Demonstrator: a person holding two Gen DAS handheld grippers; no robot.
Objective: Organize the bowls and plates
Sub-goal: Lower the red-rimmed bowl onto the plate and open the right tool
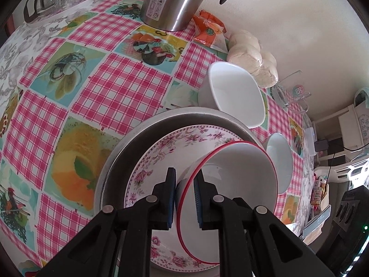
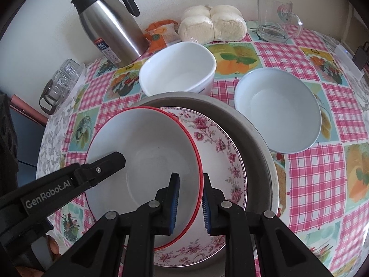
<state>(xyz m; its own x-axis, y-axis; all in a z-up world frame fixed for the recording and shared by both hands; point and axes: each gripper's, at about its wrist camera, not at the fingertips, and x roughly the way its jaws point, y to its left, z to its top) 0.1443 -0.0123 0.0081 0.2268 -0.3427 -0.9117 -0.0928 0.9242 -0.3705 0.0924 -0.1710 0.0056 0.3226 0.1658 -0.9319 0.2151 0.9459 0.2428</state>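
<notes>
A red-rimmed white bowl (image 2: 147,161) is held tilted over a floral plate (image 2: 221,152) that lies in a grey metal pan (image 2: 251,124). My left gripper (image 1: 185,184) is shut on the bowl's rim (image 1: 233,173); it also shows in the right wrist view (image 2: 110,161) at the bowl's left rim. My right gripper (image 2: 191,191) is shut on the bowl's right rim. The floral plate (image 1: 161,147) and the pan (image 1: 122,147) show under the bowl in the left wrist view. A white square bowl (image 2: 180,69) and a pale blue bowl (image 2: 276,108) stand behind the pan.
A steel thermos jug (image 2: 110,27), an orange snack pack (image 2: 159,34), bagged buns (image 2: 212,25) and a glass mug (image 2: 274,18) line the wall. Glasses on a tray (image 2: 62,80) stand at the left. The checked tablecloth (image 2: 318,161) ends at the right edge.
</notes>
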